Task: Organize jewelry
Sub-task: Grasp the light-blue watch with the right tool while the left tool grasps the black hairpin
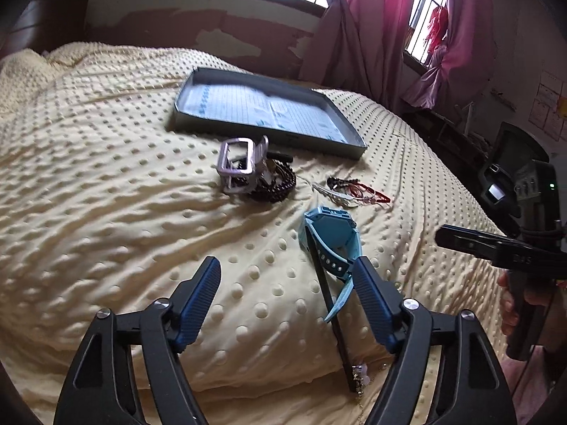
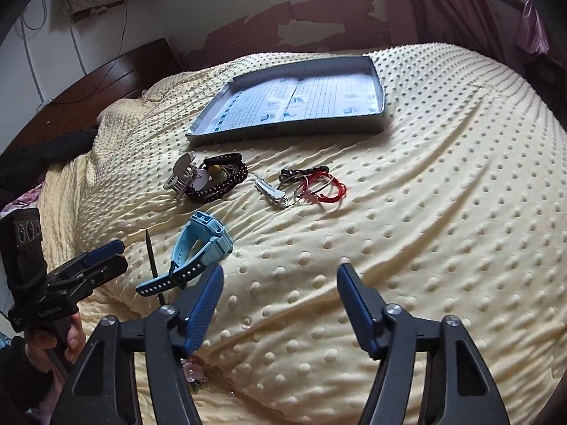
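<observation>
A shallow grey tray [image 1: 354,145] [image 2: 283,131] with a paper lining lies far back on the bed. In front of it lie a lilac hair claw [image 1: 236,166] [image 2: 182,173], dark bead bracelets [image 1: 283,180] [image 2: 219,186], a white clip [image 1: 335,193] [image 2: 269,189] and red bracelets [image 1: 368,193] [image 2: 324,186]. A light-blue watch [image 1: 331,235] [image 2: 202,239] lies nearer, across a thin black hair stick [image 1: 333,311] [image 2: 152,258] with a pink flower end. My left gripper [image 1: 287,269] [image 2: 118,255] is open, its right finger beside the watch strap. My right gripper [image 2: 281,272] [image 1: 457,241] is open over bare blanket.
Everything rests on a cream dotted blanket [image 1: 106,177] [image 2: 443,212] covering the bed. A dark wooden headboard [image 2: 117,74] and dark clothing [image 2: 42,156] are at the left. Pink curtains [image 1: 372,35] hang by barred windows. A person's hand [image 2: 71,340] holds the left gripper's handle.
</observation>
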Action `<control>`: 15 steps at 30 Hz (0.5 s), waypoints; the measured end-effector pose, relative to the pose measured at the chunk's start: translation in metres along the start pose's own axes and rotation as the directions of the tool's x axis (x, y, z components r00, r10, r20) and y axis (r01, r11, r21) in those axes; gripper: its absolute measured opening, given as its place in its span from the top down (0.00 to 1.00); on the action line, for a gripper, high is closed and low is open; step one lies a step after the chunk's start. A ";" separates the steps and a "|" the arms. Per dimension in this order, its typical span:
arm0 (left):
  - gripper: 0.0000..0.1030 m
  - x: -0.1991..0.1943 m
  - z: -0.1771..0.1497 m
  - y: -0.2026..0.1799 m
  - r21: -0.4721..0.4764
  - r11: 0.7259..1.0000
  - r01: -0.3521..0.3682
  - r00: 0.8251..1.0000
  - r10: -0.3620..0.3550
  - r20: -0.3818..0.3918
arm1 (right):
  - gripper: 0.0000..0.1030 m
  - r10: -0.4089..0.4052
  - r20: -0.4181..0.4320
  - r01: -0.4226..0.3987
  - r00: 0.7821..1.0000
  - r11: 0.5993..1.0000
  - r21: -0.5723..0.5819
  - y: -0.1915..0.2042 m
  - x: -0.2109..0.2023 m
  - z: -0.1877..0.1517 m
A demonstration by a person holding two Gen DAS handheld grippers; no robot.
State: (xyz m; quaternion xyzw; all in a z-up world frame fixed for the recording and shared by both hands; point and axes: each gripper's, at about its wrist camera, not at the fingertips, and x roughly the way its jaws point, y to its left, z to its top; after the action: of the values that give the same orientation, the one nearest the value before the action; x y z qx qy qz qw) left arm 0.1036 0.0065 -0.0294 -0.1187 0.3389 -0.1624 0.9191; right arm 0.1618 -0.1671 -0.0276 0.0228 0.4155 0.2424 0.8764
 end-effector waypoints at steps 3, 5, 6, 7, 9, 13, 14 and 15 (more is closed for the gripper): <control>0.35 0.007 -0.001 0.000 0.000 1.000 0.012 1.000 -0.012 -0.021 | 0.43 0.027 -0.024 -0.028 0.999 1.000 -0.012 0.000 0.008 -0.001; 0.42 0.009 -0.001 0.000 0.002 1.000 0.021 0.999 -0.021 -0.032 | 0.46 0.048 -0.035 -0.049 0.998 0.999 -0.008 0.000 0.014 0.000; 0.44 0.011 -0.001 0.000 0.000 1.000 0.026 0.999 -0.026 -0.042 | 0.47 0.064 -0.040 -0.064 0.997 0.998 -0.005 0.001 0.017 0.001; 0.46 0.014 -0.001 0.001 -0.004 1.000 0.028 0.999 -0.028 -0.047 | 0.48 0.074 -0.041 -0.075 0.996 0.997 -0.002 0.002 0.020 0.003; 0.48 0.019 0.000 0.003 -0.023 0.999 0.039 0.998 -0.040 -0.058 | 0.50 0.093 -0.035 -0.093 0.995 0.996 0.001 0.004 0.025 0.007; 0.62 0.024 0.003 0.007 -0.056 0.996 0.067 0.995 -0.070 -0.067 | 0.53 0.117 -0.033 -0.117 0.993 0.993 -0.001 0.009 0.037 0.016; 0.67 0.025 0.005 0.009 -0.061 0.996 0.071 0.995 -0.075 -0.069 | 0.54 0.127 -0.036 -0.127 0.991 0.992 0.003 0.009 0.040 0.018; 0.68 0.027 0.006 0.009 -0.066 0.995 0.074 0.994 -0.079 -0.072 | 0.56 0.139 -0.043 -0.139 0.989 0.990 0.008 0.009 0.045 0.019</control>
State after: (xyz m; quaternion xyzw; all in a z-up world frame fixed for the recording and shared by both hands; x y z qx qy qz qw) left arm 0.1289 0.0053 -0.0435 -0.1547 0.3730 -0.1909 0.8947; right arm 0.1961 -0.1359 -0.0449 0.0486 0.4325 0.3025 0.8480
